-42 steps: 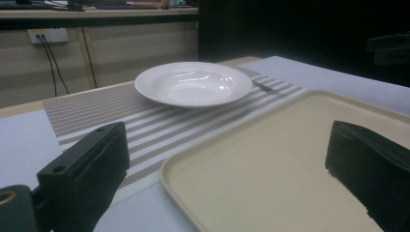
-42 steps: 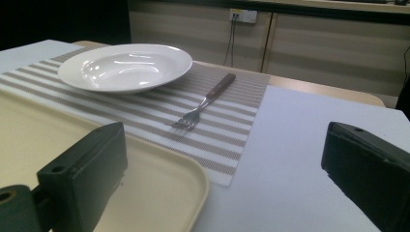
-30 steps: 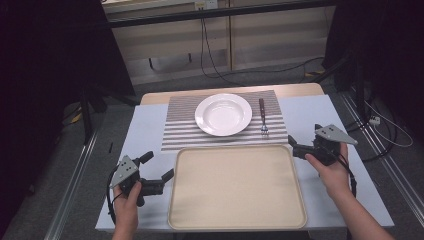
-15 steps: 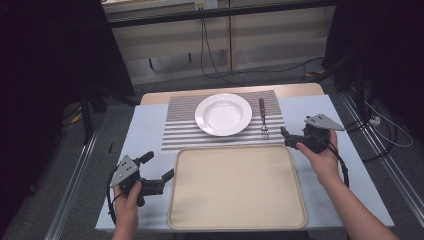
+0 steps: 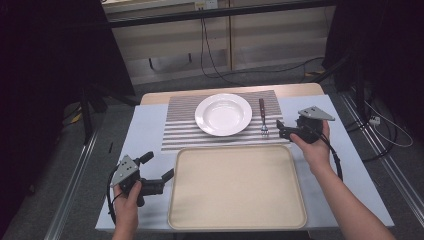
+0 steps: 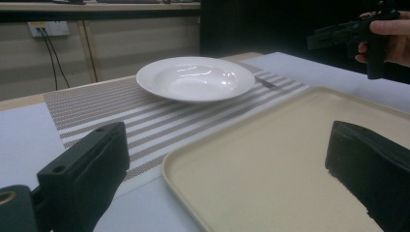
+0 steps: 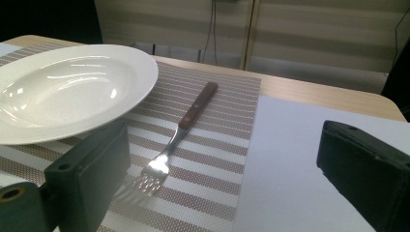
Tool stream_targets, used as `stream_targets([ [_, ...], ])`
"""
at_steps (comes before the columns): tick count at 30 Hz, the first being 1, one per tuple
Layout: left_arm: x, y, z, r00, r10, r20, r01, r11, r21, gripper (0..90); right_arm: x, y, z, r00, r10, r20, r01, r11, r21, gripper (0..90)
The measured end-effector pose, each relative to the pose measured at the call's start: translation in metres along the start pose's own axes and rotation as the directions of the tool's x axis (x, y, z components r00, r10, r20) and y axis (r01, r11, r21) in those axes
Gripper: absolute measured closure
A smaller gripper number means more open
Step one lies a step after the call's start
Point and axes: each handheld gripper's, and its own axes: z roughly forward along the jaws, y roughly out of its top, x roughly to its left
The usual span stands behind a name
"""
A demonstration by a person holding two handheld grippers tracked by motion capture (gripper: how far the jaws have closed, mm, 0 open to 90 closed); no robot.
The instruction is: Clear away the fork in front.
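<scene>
Right gripper [image 5: 281,131] wide open, empty, just at 3 o'clock of fork [image 5: 262,116], tines partly hidden behind its jaw, left gripper [image 5: 161,168] wide open, empty, at 9 o'clock of tray [image 5: 235,220], plate [image 5: 223,114] at 12 o'clock

The left gripper [image 5: 169,175] is sitting at seven o'clock, jaws gaping and pointing toward three. The right gripper [image 5: 279,131] is hovering at two o'clock, jaws spread, pointing toward nine; its forearm is angling in from five.
</scene>
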Motion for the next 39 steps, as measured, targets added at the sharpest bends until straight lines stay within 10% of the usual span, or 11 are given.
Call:
stream_targets([
  [39, 0.000, 0.000, 0.000, 1.0000, 0.003, 0.001, -0.003, 0.9999, 0.011, 2.0, 0.002, 0.031, 0.067, 0.9972, 0.062, -0.042, -0.053, 0.981, 0.188, 24.7],
])
